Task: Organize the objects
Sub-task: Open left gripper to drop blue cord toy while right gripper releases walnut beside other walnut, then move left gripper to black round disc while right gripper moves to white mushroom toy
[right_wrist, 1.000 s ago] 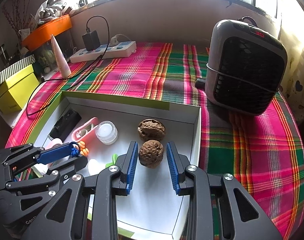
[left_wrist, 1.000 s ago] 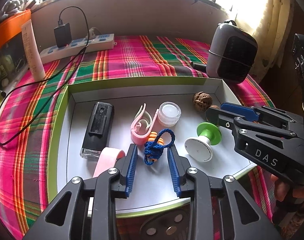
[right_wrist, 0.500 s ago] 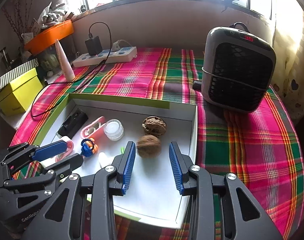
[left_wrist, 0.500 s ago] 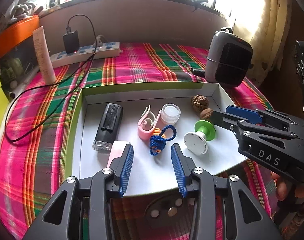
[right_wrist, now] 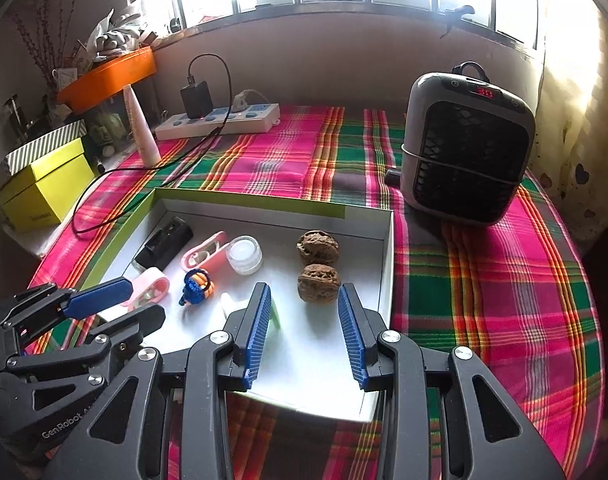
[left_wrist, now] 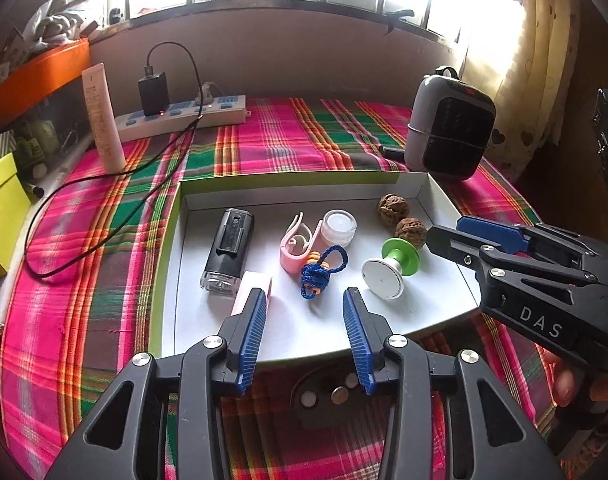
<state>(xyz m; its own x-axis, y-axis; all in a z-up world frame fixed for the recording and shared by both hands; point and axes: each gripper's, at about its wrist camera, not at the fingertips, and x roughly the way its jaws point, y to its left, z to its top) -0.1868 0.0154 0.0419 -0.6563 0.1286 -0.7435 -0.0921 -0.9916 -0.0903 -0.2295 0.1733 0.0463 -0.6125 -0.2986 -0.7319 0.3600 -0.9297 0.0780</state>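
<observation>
A white tray [left_wrist: 287, 176] with a green rim holds a black device [left_wrist: 227, 248], a pink clip [left_wrist: 297, 244], a small clear jar [left_wrist: 339, 226], a blue cord with orange beads [left_wrist: 320, 272], a green-and-white spool [left_wrist: 392, 268], a pink strip [left_wrist: 251, 288] and two walnuts [left_wrist: 392, 208] [left_wrist: 411, 230]. My left gripper [left_wrist: 304, 292] is open, just short of the cord, with nothing between its pads. My right gripper [right_wrist: 304, 286] is open too. The nearer walnut [right_wrist: 319, 282] lies at its tips, untouched, and the other walnut [right_wrist: 318, 247] lies behind.
The tray rests on a plaid cloth [left_wrist: 263, 148]. A grey heater [right_wrist: 464, 148] stands at the back right. A power strip [left_wrist: 183, 118] with a black charger, a white tube [left_wrist: 103, 120] and a trailing cable [left_wrist: 103, 196] are at the back left, beside a yellow box [right_wrist: 43, 192].
Both grippers have drawn back and up from the tray. The left jaws have widened away from the blue cord, the right jaws away from the nearer walnut. Both things lie still.
</observation>
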